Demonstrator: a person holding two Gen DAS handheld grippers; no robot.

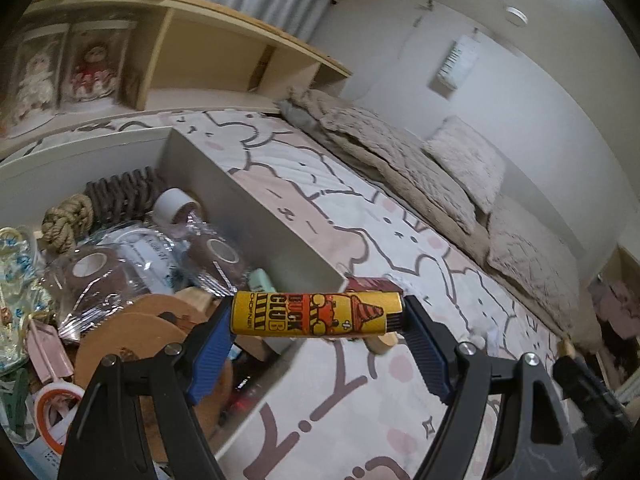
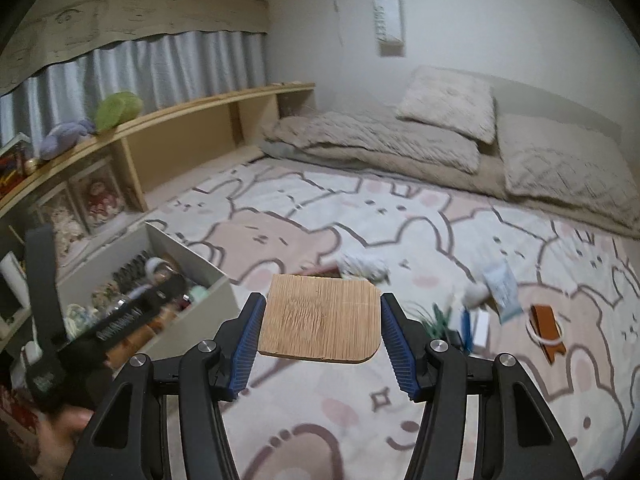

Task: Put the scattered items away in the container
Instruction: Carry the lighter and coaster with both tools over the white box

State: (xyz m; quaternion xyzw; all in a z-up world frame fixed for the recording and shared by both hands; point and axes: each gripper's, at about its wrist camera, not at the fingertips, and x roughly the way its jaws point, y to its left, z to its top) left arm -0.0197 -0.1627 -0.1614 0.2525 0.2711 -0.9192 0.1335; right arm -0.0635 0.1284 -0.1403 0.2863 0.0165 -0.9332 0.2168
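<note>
My left gripper (image 1: 318,314) is shut on a yellow lighter (image 1: 316,314), held crosswise by its two ends just above the near corner of the white container (image 1: 276,224). The container lies on the patterned bedspread and holds tape rolls, a rope knot, wooden discs and other clutter. My right gripper (image 2: 322,326) is shut on a square bamboo coaster (image 2: 320,322), held flat above the bedspread. In the right wrist view the container (image 2: 188,258) lies to the left, with the other hand-held gripper (image 2: 44,320) over it. Scattered items remain on the bedspread: a white packet (image 2: 502,286), a brown card (image 2: 546,330), a crumpled white thing (image 2: 364,266).
A wooden shelf (image 2: 180,120) with dolls and plush toys runs along the left behind the container. Beige pillows (image 2: 448,102) and a folded quilt (image 2: 376,140) lie at the far side of the bed. A person's hand (image 2: 60,436) shows at the lower left.
</note>
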